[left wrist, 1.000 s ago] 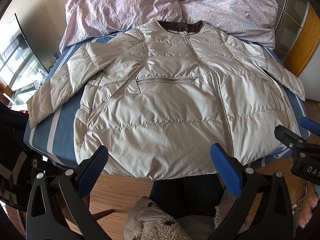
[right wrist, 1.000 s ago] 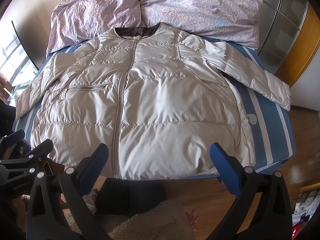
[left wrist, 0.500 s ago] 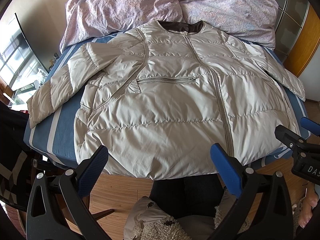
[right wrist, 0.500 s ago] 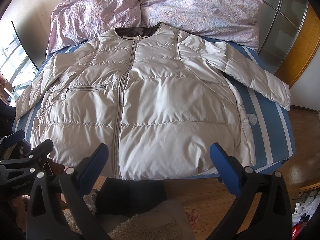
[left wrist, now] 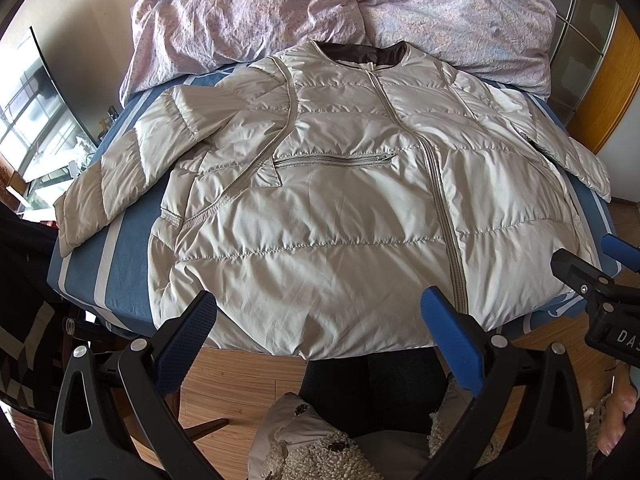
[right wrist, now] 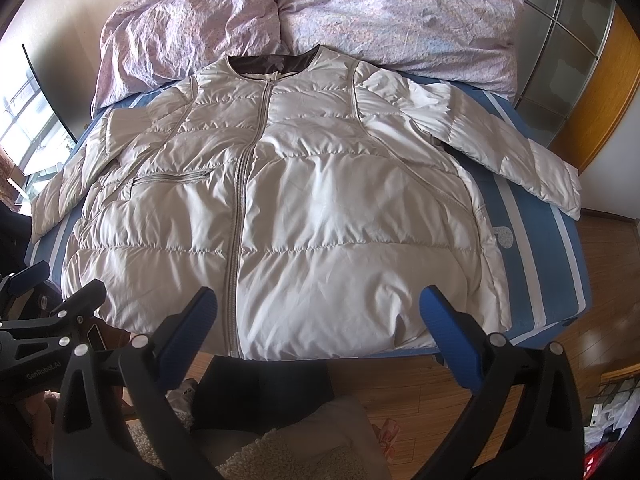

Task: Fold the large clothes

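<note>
Both claws, left (left wrist: 318, 320) and right (right wrist: 316, 316), are hanging wide open, empty, at the bed's (right wrist: 560, 248) near edge; jacket (right wrist: 320, 200) is lying flat, unfolded, so a sleeve grab looks next.

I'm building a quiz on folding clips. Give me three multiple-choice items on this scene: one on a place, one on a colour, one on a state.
1. Where does the jacket lie?
A. on the bed
B. on the floor
C. on a chair

2. What colour is the duvet beyond the collar?
A. green
B. pale purple
C. black

3. How is the jacket's front zip?
A. fully open
B. closed
C. torn off

Answers:
1. A, it is spread flat on the blue striped bed, hem at the near edge.
2. B, the crumpled bedding by the wall is lilac.
3. B, both front panels meet along the zip from collar to hem.

Both the left gripper and right gripper hang open, short of the hem.
</note>
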Tool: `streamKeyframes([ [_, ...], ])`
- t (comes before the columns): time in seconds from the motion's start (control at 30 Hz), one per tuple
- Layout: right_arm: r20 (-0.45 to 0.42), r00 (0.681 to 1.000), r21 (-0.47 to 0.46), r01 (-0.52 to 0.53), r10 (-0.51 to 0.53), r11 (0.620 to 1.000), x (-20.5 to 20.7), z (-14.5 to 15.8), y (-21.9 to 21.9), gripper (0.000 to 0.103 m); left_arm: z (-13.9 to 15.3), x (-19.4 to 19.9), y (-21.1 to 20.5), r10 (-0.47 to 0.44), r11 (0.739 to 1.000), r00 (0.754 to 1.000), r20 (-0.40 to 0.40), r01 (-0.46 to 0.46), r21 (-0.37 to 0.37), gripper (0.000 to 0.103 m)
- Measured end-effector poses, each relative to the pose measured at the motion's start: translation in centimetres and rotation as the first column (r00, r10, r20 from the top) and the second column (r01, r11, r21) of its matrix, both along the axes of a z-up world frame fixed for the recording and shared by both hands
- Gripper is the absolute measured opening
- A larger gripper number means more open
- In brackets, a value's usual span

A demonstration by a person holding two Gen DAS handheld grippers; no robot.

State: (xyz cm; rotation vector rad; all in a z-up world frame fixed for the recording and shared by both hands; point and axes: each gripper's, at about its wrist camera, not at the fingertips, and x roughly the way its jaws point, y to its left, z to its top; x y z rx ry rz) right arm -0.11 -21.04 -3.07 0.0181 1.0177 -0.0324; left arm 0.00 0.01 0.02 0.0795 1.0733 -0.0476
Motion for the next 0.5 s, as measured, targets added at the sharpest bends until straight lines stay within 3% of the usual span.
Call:
streamKeyframes([
  [0.43, 0.001, 1.0, 0.003, 0.003, -0.003, 1.0, -0.3, 0.0, -0.15, 0.101, -0.03, 0.04, 0.04, 0.002, 1.0, 1.0, -0.001, -0.002, 0.0, 0.102],
  [0.5, 0.004, 1.0, 0.042, -0.004, 0.004, 0.999, -0.2, -0.04, -0.44, 0.101, -0.12, 0.23, 0.17, 0.002, 1.0, 1.0, -0.008, -0.002, -0.005, 0.102],
])
